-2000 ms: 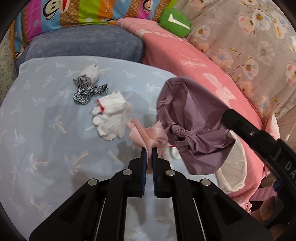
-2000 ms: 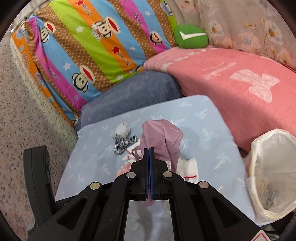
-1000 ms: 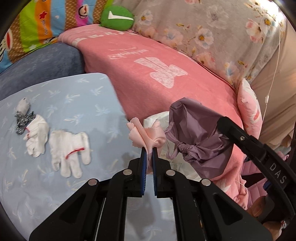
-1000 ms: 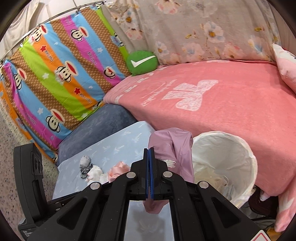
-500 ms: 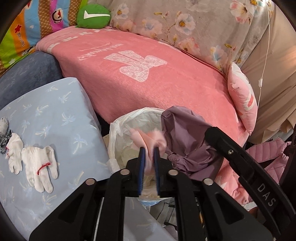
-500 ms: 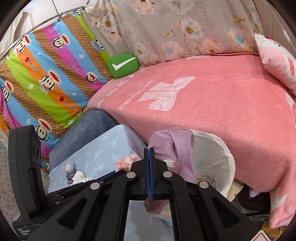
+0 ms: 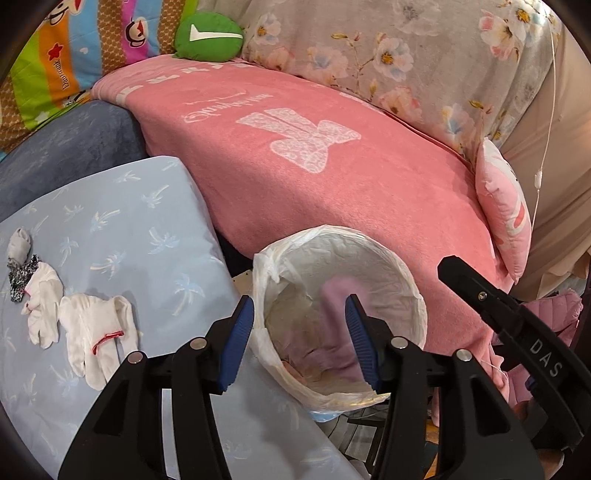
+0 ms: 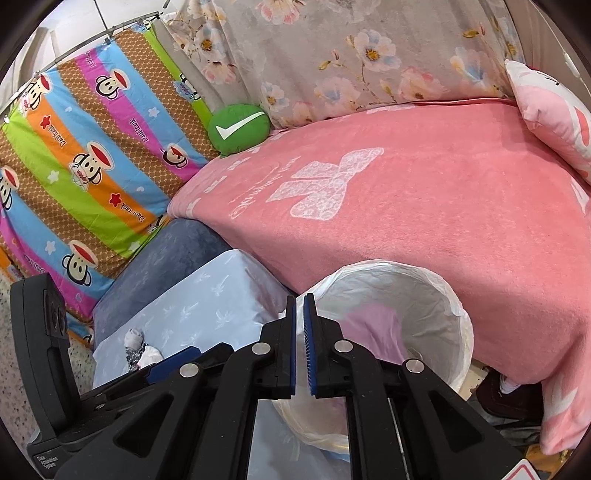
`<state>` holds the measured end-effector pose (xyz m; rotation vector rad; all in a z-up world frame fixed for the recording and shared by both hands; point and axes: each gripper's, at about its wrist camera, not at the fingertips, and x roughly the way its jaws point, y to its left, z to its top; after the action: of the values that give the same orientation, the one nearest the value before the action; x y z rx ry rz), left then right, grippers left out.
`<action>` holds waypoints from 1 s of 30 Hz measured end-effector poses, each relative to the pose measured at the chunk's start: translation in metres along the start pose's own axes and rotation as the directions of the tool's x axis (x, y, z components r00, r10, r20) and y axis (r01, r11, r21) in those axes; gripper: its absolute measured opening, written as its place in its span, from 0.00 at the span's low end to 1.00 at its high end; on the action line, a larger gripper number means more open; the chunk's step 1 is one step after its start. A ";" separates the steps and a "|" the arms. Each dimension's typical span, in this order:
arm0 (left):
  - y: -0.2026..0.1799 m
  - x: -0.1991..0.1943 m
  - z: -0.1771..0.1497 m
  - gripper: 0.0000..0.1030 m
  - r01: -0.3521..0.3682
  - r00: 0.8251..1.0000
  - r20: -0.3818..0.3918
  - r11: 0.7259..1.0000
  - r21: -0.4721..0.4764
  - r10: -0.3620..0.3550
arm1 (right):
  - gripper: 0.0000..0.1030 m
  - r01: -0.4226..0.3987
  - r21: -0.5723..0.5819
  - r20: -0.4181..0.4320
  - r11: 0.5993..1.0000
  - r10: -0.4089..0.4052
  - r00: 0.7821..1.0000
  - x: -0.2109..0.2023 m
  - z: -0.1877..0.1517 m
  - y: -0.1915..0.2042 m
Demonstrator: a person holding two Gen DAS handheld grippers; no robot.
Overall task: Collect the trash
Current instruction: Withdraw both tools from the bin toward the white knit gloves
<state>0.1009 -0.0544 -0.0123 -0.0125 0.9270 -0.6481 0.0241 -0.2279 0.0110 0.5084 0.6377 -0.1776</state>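
Both claws hang over the lined trash bin (image 7: 413, 291), which stands against the pink bed's edge. The left claw (image 7: 299, 341) has just been spreading and holds nothing. The right claw (image 8: 299, 345) has parted to a slit, also bare. Purple cloth (image 8: 380, 332) lies in the bin; white gloves (image 7: 88, 328) lie near the blue cushion's left edge.

I see white bin liner (image 7: 373, 251), lilac cloth (image 7: 334, 354) inside, white gloves (image 7: 92, 332) with red thread, pale-blue palm-print cover (image 7: 129, 229), pink bow-print blanket (image 7: 295, 166), green checkmark cushion (image 7: 207, 35).
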 end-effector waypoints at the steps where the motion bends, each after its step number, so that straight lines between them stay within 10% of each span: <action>1: 0.002 0.000 0.000 0.48 -0.003 1.000 0.002 1.000 -0.001 0.003 | 0.07 -0.001 -0.003 -0.003 1.000 0.001 1.000 0.001 -0.001 0.002; 30: 0.071 -0.019 -0.021 0.48 -0.079 0.997 0.000 0.989 -0.126 0.079 | 0.20 -0.056 -0.123 -0.120 0.991 0.041 0.992 0.027 -0.041 0.069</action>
<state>0.1137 0.0188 -0.0317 -0.0889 0.9579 -0.5154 0.0453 -0.1477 -0.0066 0.4144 0.7458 -0.0611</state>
